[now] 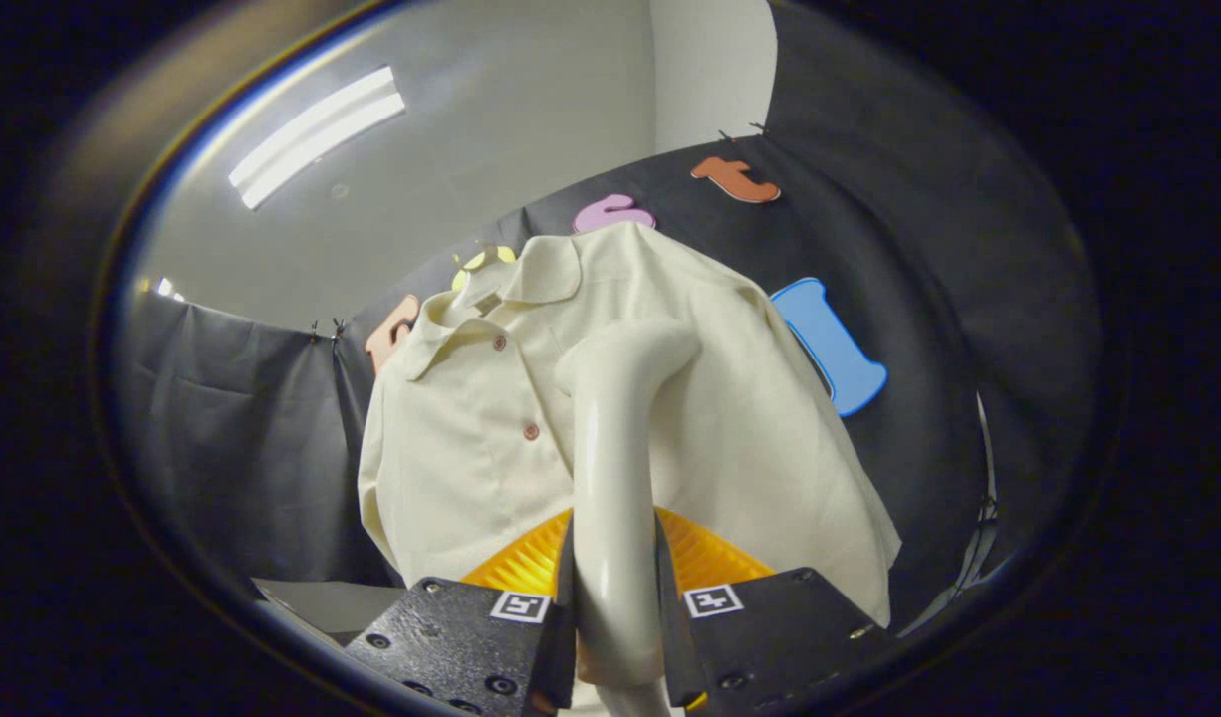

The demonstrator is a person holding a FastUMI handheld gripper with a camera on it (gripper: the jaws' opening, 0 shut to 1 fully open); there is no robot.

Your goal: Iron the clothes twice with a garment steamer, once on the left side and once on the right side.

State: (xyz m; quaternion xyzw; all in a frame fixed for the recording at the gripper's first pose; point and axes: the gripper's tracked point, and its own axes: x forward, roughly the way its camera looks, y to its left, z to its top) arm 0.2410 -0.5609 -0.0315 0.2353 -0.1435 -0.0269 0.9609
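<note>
A cream short-sleeved shirt [471, 438] with a collar and small reddish buttons hangs in front of the booth's dark cloth wall. My gripper [615, 607] is shut on the handle of a cream garment steamer [610, 468]. The handle rises straight up between the two fingers. Its curved head [630, 354] rests against the shirt's front, to the right of the button line and at about chest height. The steamer's lower end is hidden below the fingers.
A ribbed orange part [526, 568] sits just behind the fingers at the steamer's base. A pale surface [322, 602] lies below the shirt's hem on the left. A white ceiling with a strip light [317, 134] spans overhead.
</note>
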